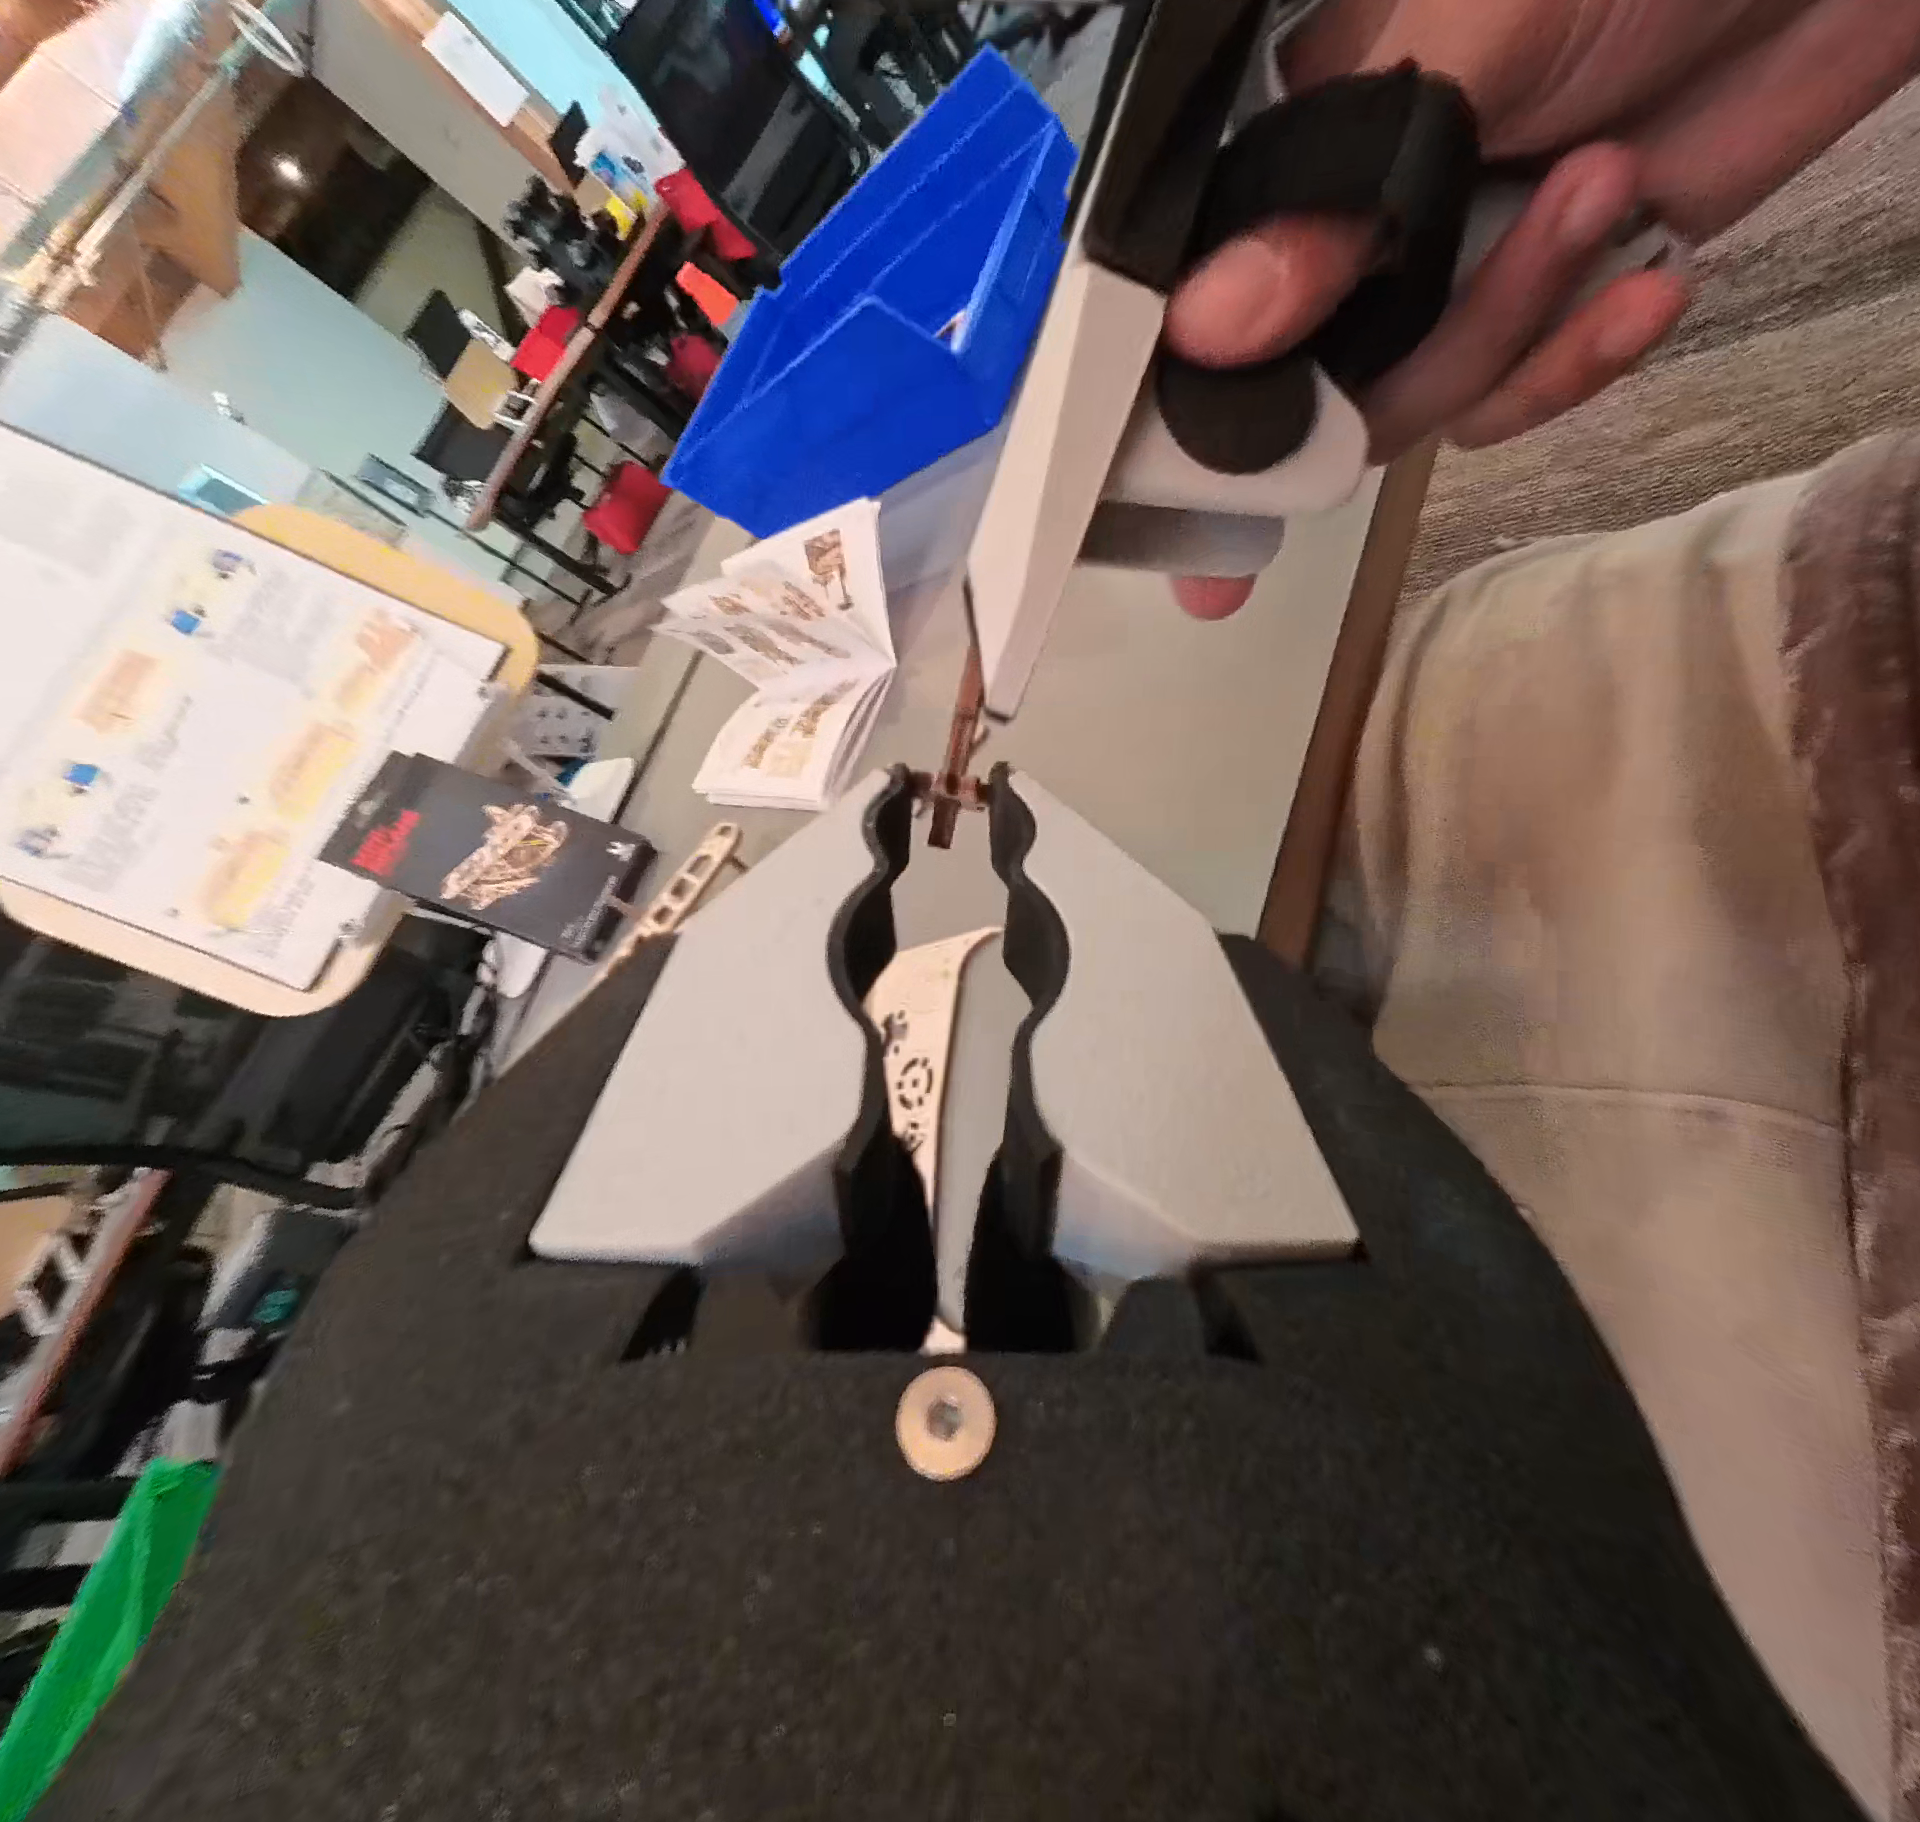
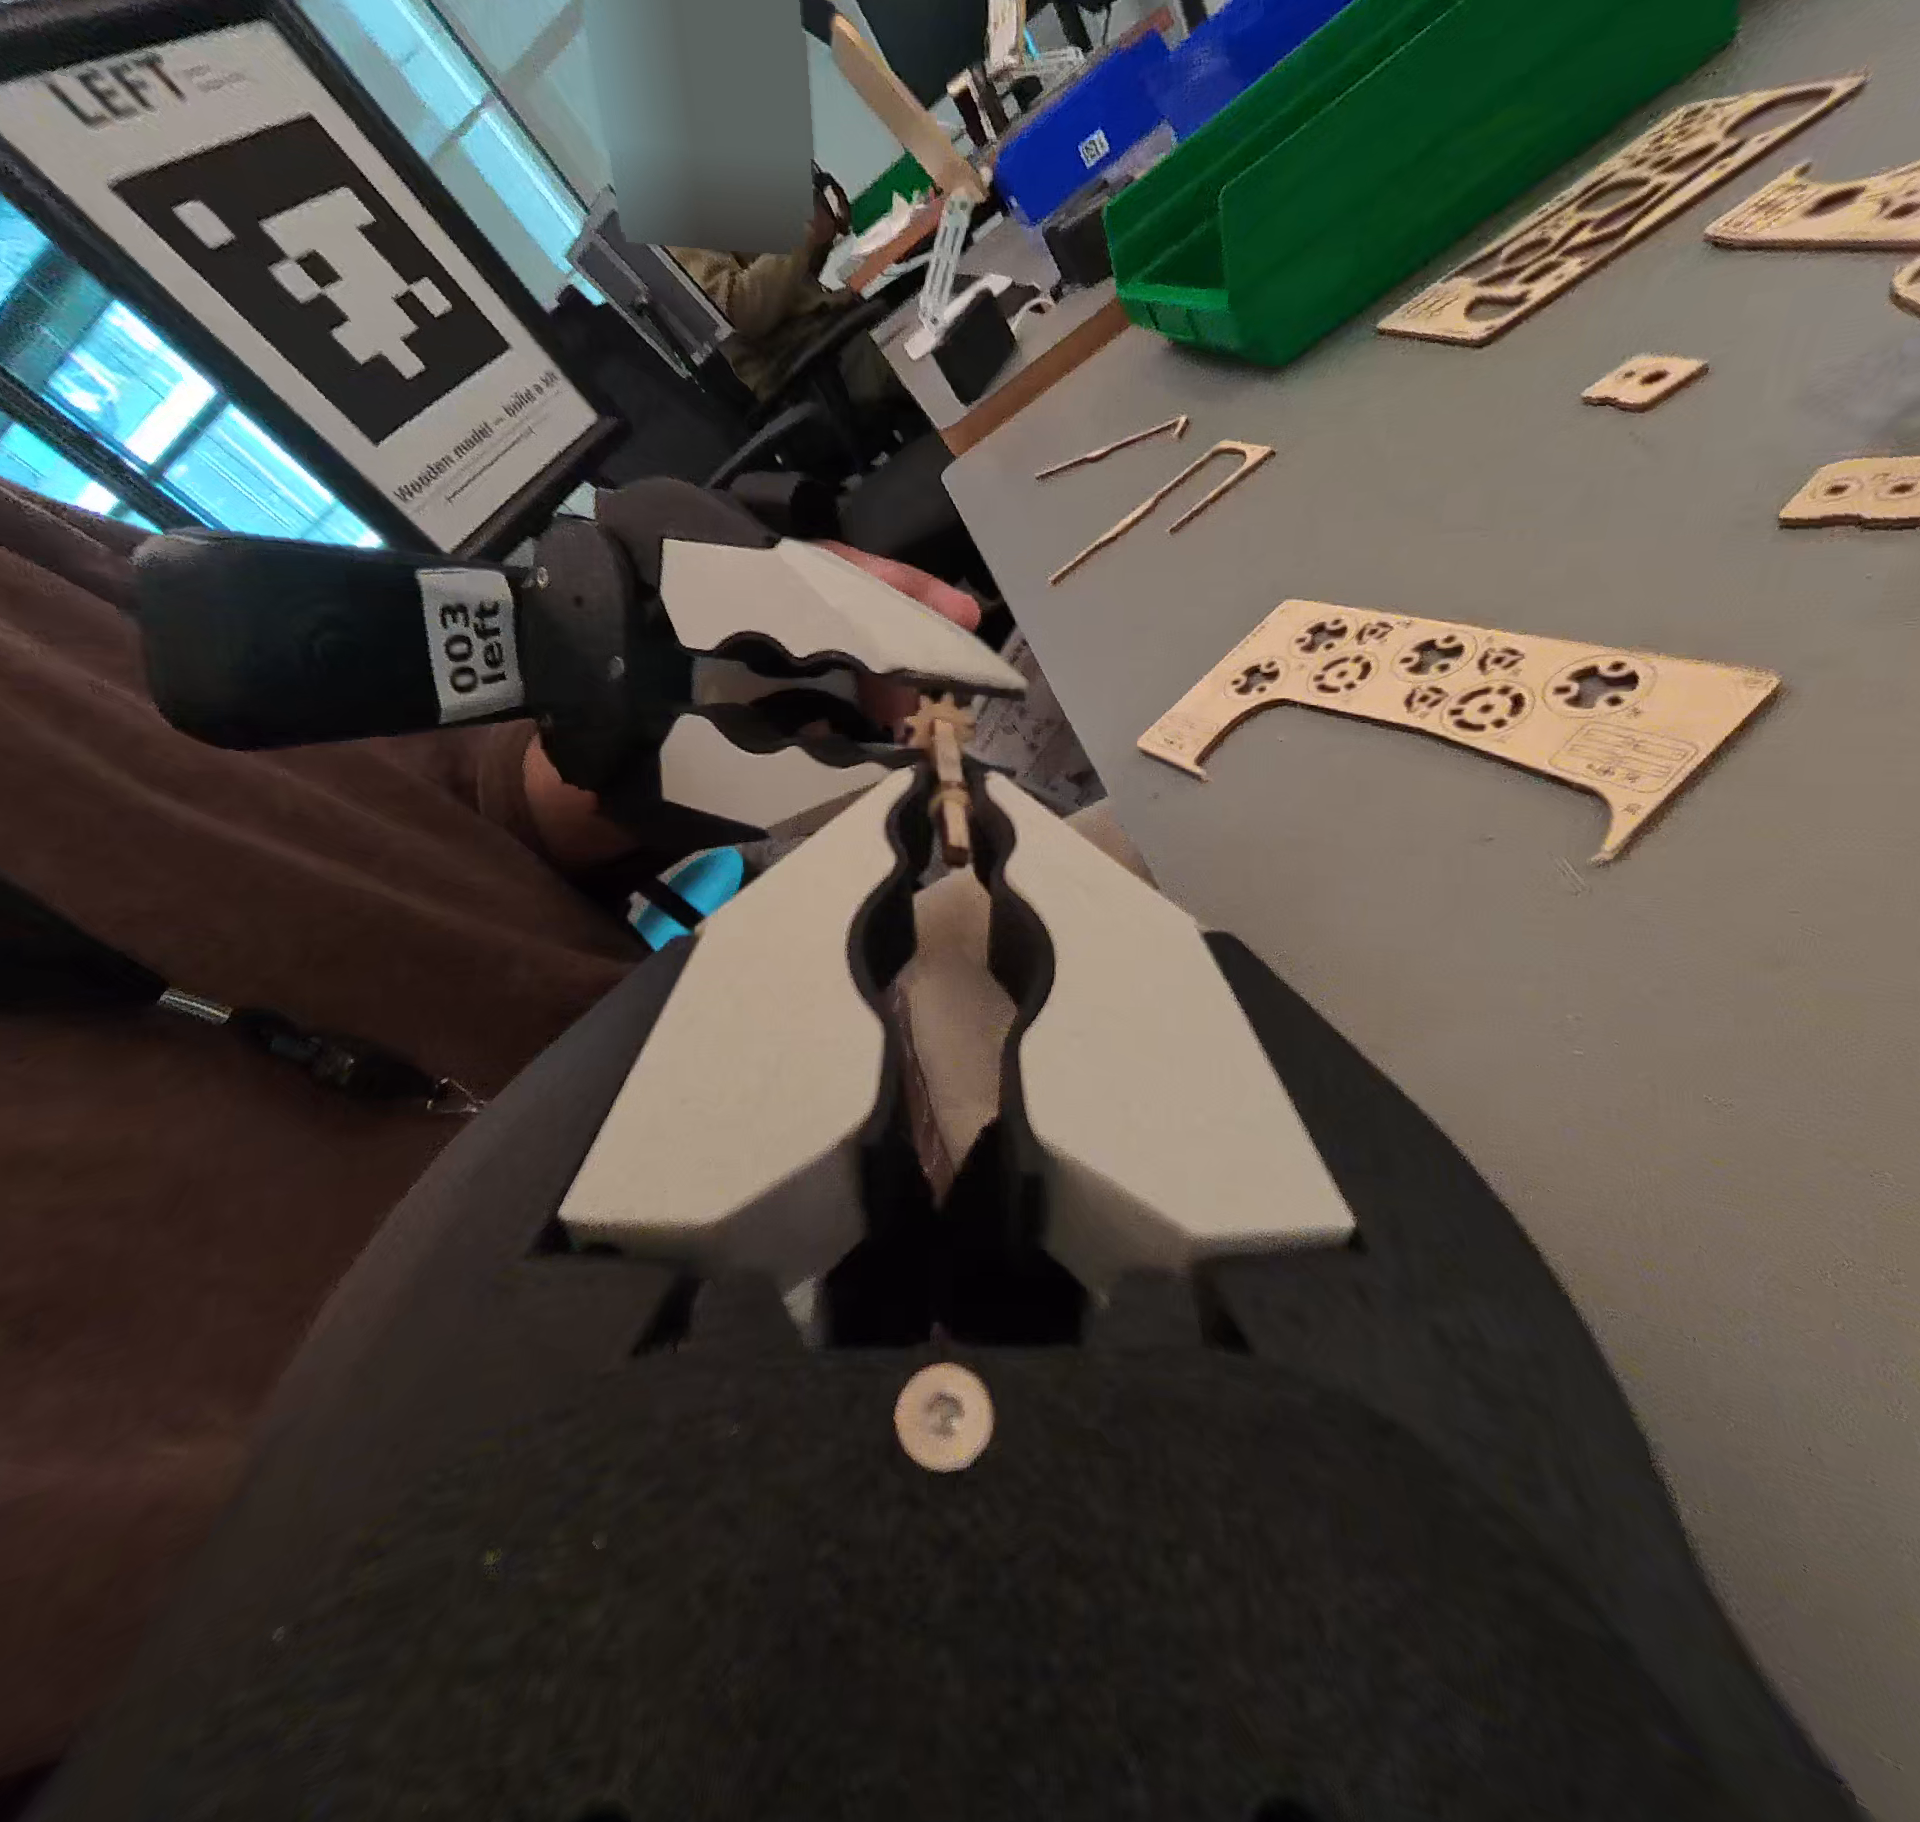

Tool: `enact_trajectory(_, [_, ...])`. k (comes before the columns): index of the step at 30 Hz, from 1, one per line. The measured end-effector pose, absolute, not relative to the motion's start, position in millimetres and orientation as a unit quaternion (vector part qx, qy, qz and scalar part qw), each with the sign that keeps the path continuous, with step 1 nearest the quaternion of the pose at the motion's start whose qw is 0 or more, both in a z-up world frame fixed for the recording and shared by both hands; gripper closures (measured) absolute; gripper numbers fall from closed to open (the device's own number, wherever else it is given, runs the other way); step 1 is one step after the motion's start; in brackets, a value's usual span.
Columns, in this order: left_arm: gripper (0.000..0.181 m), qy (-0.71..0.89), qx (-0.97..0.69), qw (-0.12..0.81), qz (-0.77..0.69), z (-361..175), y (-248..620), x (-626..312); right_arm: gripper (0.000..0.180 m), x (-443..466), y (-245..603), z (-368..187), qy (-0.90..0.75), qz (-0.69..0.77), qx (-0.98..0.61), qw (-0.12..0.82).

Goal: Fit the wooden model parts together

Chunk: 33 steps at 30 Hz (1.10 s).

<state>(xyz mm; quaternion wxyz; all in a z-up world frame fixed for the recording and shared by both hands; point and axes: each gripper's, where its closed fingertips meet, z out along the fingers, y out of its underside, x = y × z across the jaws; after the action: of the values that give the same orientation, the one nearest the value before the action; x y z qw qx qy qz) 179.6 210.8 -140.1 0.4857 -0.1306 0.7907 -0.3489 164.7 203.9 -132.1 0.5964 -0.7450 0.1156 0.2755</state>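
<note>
My left gripper [image 1: 951, 785] is shut on a small wooden gear piece [image 1: 948, 814], pinched at its fingertips. My right gripper [image 2: 951, 785] is shut on a short wooden stick [image 2: 952, 811]. The stick's far end meets the gear [image 2: 935, 707], which sits in the left gripper [image 2: 945, 718] coming in from the left. In the left wrist view the right gripper [image 1: 982, 707] reaches down from above, a hand on its handle, with the thin stick [image 1: 971, 702] pointing at the gear. Both are held in the air off the table's edge.
On the grey table [image 2: 1455, 1045] lie punched wooden sheets [image 2: 1455, 712] [image 2: 1621, 203], small loose parts [image 2: 1642, 380] and thin offcuts [image 2: 1153, 494]. A green bin [image 2: 1403, 141] stands behind them. A blue bin [image 1: 883, 318], an open booklet [image 1: 800, 671] and a black box [image 1: 488, 868] show in the left wrist view. Both grippers' tips are close together, under 4 cm apart.
</note>
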Motion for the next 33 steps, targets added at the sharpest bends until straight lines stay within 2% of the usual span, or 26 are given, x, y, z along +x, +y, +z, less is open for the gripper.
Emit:
enact_trajectory(1, [0.168, 0.789, -0.125, 0.49, -0.349, -137, 209, 176, 0.175, 161, 201, -130, 0.108, 0.267, -0.751, 0.594])
enact_trajectory(4, [0.168, 0.778, -0.158, 0.454, -0.404, -131, 200, 164, 0.175, 151, 195, -121, 0.065, 0.207, -0.757, 0.617])
enact_trajectory(8, [0.167, 0.752, -0.26, 0.309, -0.521, -122, 201, 151, 0.175, 145, 187, -105, 0.022, 0.158, -0.737, 0.657])
enact_trajectory(13, [0.167, 0.725, -0.283, 0.188, -0.599, -111, 205, 143, 0.175, 142, 183, -97, 0.009, 0.15, -0.724, 0.673])
enact_trajectory(23, [0.176, 0.703, -0.362, 0.274, -0.548, -124, 261, 177, 0.175, 207, 159, -150, 0.114, 0.049, -0.779, 0.615])
enact_trajectory(30, [0.147, 0.699, -0.459, 0.207, -0.508, -168, 297, 203, 0.175, 303, 136, -189, 0.17, -0.092, -0.816, 0.545])
enact_trajectory(33, [0.148, 0.672, -0.51, 0.234, -0.483, -181, 338, 220, 0.175, 351, 128, -192, 0.204, -0.124, -0.808, 0.539])
